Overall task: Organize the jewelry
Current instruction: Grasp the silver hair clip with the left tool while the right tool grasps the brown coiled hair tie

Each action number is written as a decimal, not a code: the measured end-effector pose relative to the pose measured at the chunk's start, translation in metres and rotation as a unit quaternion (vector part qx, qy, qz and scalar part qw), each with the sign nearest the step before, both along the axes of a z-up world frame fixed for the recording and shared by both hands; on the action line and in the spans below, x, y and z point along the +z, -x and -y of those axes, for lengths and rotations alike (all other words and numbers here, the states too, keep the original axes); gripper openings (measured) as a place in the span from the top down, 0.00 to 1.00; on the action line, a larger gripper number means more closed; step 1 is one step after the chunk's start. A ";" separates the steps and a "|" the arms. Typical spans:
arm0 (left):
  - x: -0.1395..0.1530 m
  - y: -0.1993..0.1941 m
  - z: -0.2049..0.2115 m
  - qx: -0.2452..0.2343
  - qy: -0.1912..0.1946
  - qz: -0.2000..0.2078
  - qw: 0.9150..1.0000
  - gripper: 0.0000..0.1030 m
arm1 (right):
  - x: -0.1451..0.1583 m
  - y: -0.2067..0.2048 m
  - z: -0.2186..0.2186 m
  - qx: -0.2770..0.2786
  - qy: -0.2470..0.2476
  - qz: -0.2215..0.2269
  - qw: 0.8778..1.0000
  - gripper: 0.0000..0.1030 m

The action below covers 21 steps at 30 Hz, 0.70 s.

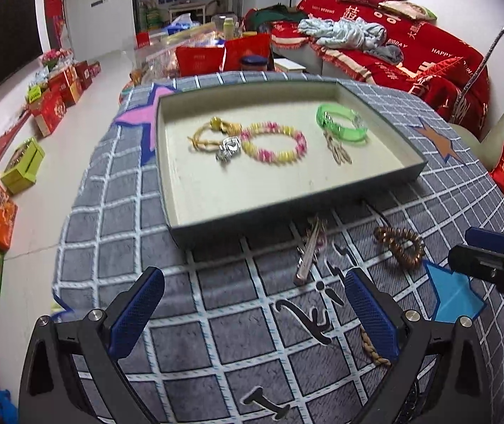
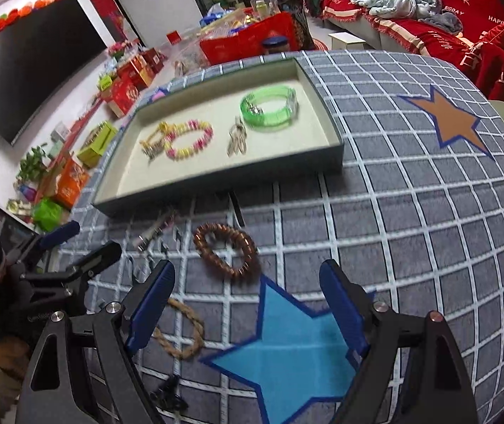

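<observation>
A shallow grey tray (image 1: 386,180) (image 2: 337,148) with a cream lining sits on the grey checked cloth. Inside lie a green bangle (image 1: 342,123) (image 2: 269,109), a pink and yellow bead bracelet (image 1: 275,143) (image 2: 190,139), a gold cord bracelet (image 1: 206,134), a silver ring (image 1: 227,148) and a metal clip (image 1: 338,150) (image 2: 236,137). In front of the tray lie a brown bead bracelet (image 1: 400,245) (image 2: 227,252), a silver hairpin (image 1: 308,251) (image 2: 153,231) and a braided rope bracelet (image 2: 185,332) (image 1: 372,348). My left gripper (image 1: 252,309) is open over bare cloth. My right gripper (image 2: 248,305) is open, just short of the brown bracelet.
A blue star patch (image 2: 287,349) lies under the right gripper, an orange star patch (image 2: 446,120) farther right. A small black item (image 2: 167,394) lies near the front edge. Boxes (image 1: 54,102) line the floor to the left; a red-covered sofa (image 1: 428,53) stands behind.
</observation>
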State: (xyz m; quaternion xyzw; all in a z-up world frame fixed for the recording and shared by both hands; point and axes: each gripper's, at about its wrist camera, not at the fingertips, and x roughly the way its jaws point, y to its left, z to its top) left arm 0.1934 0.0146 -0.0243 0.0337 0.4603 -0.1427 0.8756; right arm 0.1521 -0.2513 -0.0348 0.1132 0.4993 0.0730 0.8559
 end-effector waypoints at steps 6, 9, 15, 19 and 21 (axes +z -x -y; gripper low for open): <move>-0.008 -0.002 0.008 0.002 -0.010 -0.006 1.000 0.00 | -0.008 -0.006 0.004 -0.010 0.004 -0.010 1.000 0.16; -0.011 -0.005 0.011 0.007 -0.013 -0.009 1.000 0.00 | -0.011 -0.012 0.003 -0.012 0.010 -0.014 1.000 0.16; -0.017 -0.007 0.021 0.000 -0.032 -0.009 0.999 0.00 | -0.019 -0.022 0.001 -0.014 0.018 -0.024 0.999 0.17; -0.019 -0.008 0.026 -0.008 -0.036 -0.009 0.999 0.00 | -0.022 -0.027 -0.003 -0.009 0.029 -0.026 0.999 0.16; -0.020 -0.010 0.027 -0.010 -0.038 -0.009 0.999 0.00 | -0.023 -0.030 -0.005 -0.006 0.033 -0.028 0.999 0.16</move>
